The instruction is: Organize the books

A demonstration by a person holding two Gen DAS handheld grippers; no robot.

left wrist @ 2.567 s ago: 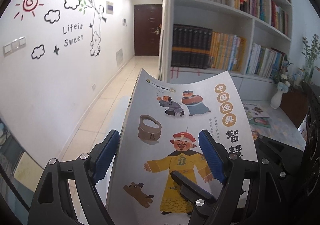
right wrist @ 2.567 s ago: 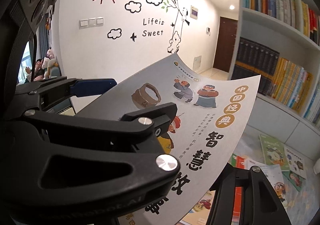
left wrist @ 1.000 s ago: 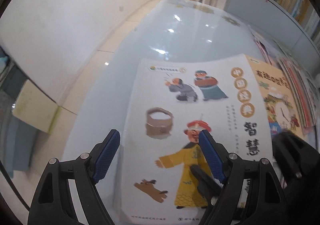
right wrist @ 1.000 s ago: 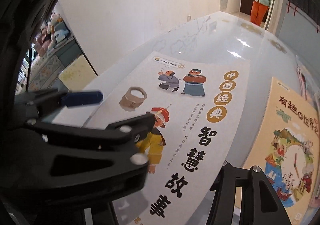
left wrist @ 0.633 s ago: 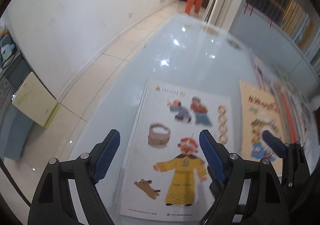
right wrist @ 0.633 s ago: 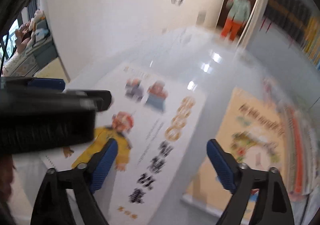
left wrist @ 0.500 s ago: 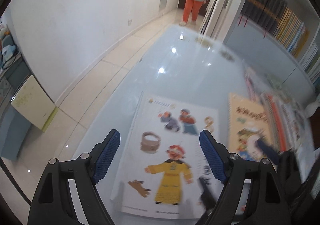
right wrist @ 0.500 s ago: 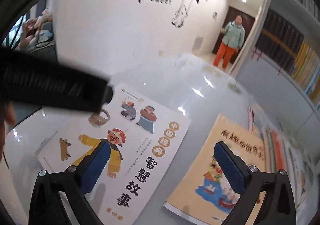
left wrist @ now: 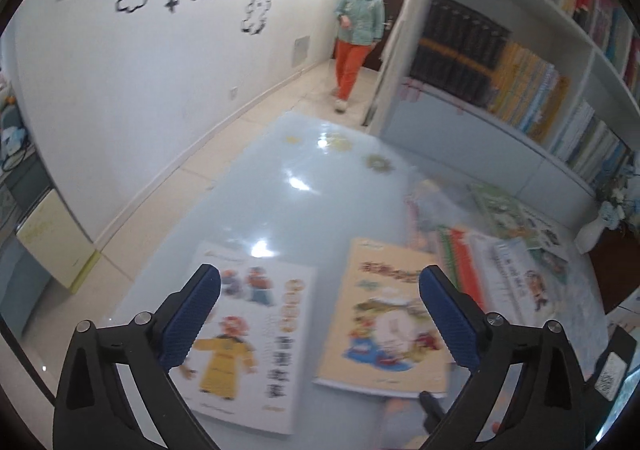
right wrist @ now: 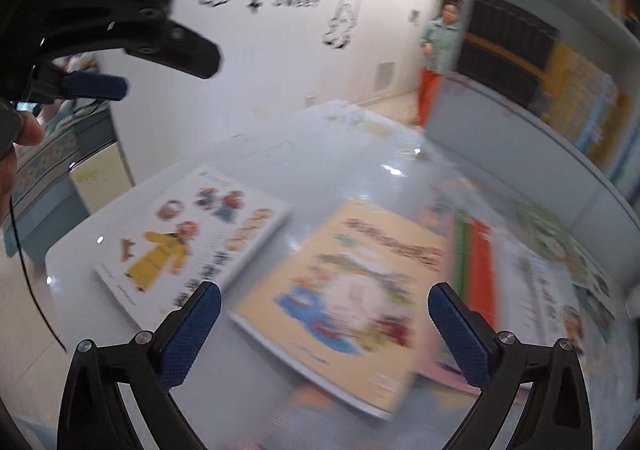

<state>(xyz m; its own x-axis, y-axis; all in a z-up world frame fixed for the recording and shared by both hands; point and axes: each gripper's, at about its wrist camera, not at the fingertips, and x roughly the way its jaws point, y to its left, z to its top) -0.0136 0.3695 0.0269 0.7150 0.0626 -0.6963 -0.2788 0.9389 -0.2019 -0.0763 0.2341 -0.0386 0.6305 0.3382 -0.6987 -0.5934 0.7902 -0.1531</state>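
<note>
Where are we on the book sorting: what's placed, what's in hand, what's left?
Done: the white book lies flat on the table, apart from the rest.
In hand: nothing. The left gripper is opening with nothing between its fingers, and the right gripper is open and empty.
Left: the yellow book beside it, and the overlapping pile to its right, still unsorted.

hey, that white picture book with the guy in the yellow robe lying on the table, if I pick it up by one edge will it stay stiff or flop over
Probably flop. The white picture book looks thin, with a soft cover and barely any edge showing, so it would likely sag from a one-edge grip. It lies flat on the glossy table, so a push may slide it easily, and getting a finger under its edge could be fiddly. It's likely light.
</note>
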